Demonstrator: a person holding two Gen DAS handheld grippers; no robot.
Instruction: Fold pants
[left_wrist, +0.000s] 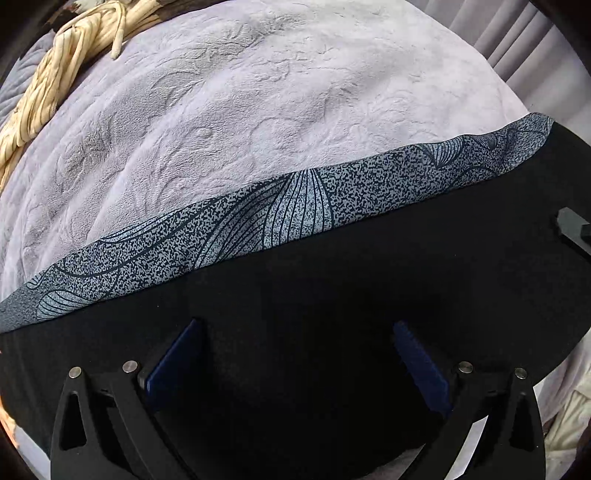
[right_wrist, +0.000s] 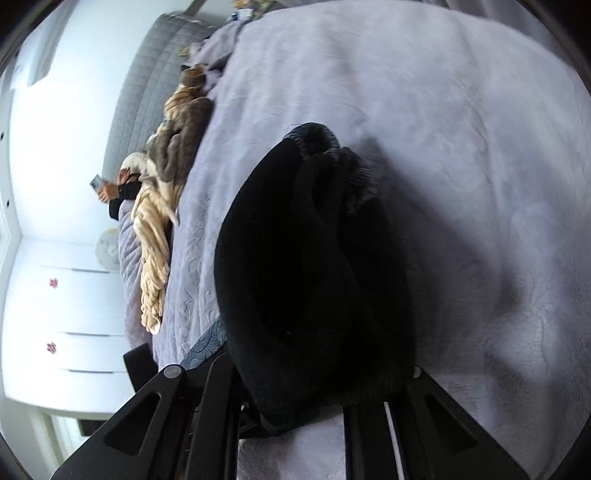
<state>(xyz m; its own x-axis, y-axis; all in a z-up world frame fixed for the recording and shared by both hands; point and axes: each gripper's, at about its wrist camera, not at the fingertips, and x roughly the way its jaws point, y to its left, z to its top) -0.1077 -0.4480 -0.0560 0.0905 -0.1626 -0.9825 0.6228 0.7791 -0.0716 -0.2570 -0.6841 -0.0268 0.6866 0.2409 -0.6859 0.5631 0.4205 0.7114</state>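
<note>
Lavender bed blanket (left_wrist: 258, 110) under black pants (left_wrist: 332, 295), patterned band (left_wrist: 221, 236) far side | left claw (left_wrist: 295, 354) wide above them | right claw (right_wrist: 325, 398) clamps bunched pants fabric (right_wrist: 314, 258), lifted | I'd carry it over level, align edges, then release.

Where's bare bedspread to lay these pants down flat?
Widest bare patch: the bedspread beyond the pants' patterned band, running to the cream blanket at the far left. In the right wrist view, the bedspread right of the bunched pants is also bare. Crowded: the headboard side, where the blanket and a person lie.
</note>
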